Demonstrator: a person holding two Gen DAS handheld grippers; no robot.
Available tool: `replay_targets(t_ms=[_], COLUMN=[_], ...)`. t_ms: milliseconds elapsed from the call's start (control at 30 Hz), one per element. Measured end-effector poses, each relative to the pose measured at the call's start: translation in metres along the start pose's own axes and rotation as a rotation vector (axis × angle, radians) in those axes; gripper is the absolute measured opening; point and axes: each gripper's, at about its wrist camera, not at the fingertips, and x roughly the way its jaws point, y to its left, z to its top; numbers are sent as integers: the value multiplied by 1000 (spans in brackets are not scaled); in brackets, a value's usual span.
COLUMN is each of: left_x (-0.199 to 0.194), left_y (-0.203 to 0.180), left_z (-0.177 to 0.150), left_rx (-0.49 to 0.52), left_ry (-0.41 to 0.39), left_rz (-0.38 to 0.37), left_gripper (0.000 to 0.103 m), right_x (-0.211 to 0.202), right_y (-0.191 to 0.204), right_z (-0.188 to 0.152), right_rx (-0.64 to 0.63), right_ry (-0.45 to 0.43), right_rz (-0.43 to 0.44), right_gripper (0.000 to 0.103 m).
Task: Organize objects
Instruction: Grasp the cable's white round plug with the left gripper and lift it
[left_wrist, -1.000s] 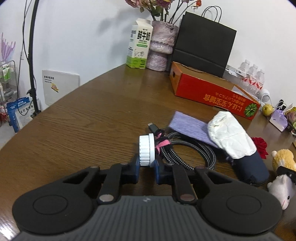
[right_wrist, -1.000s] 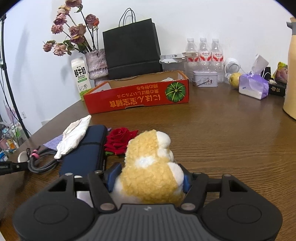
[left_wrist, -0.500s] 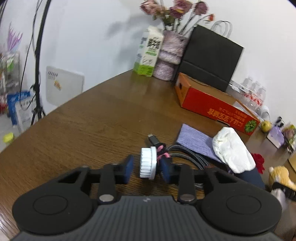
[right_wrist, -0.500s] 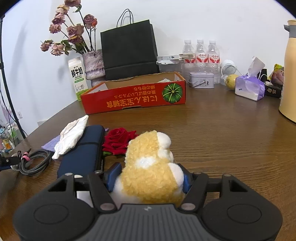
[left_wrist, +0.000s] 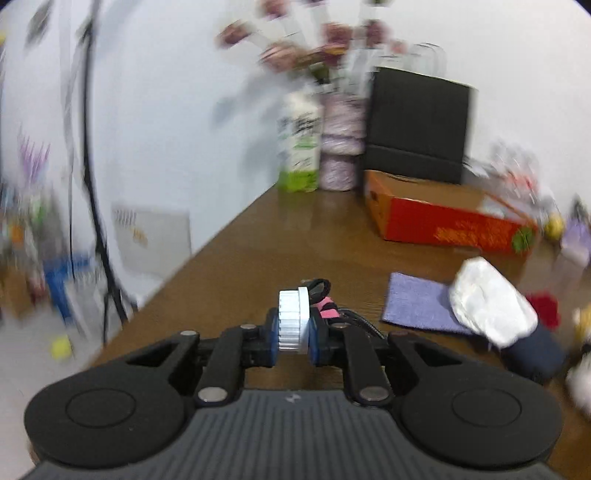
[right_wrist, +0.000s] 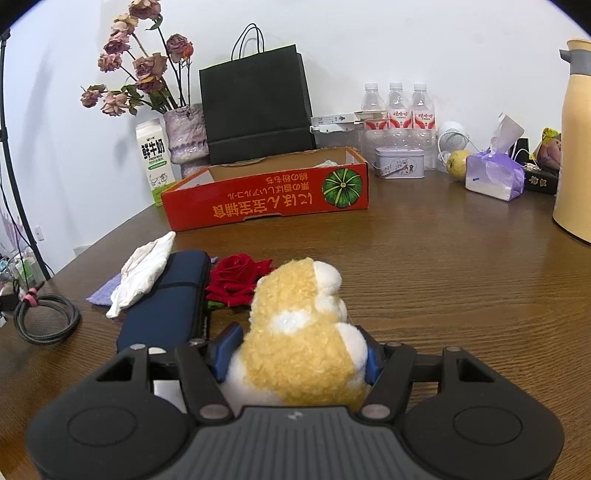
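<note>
Left tool (left_wrist: 293, 334) clamped on white ribbed cap (left_wrist: 293, 320), lifted off worktop (left_wrist: 295, 236), probably for transfer to red box (right_wrist: 266, 197); blur limits certainty. Right tool (right_wrist: 295, 360) clamped on plush toy (right_wrist: 301, 332), low over worktop.

Home room: wooden table (right_wrist: 443, 258), dried-rose vase (right_wrist: 184, 133), milk carton (right_wrist: 155, 162), water bottles (right_wrist: 397, 107).
</note>
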Motion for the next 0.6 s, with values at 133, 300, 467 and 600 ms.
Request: replay_targets(t_ms=[133, 300, 467, 600], left_x=[-16, -3, 30, 30], left_y=[-14, -1, 41, 56], left_z=[0, -2, -20, -22], left_rx=[35, -131, -365, -399], left_ry=[-37, 48, 191, 175], left_rz=[-160, -239, -219, -175], left_gripper=[16, 16, 15, 16], right_x=[0, 0, 1, 1], right_y=[0, 0, -1, -1], right_z=[0, 0, 0, 0], right_rx=[2, 3, 4, 4], right_ry=[-1, -2, -1, -1], right_rz=[0, 0, 1, 1], right_gripper=[62, 62, 62, 62])
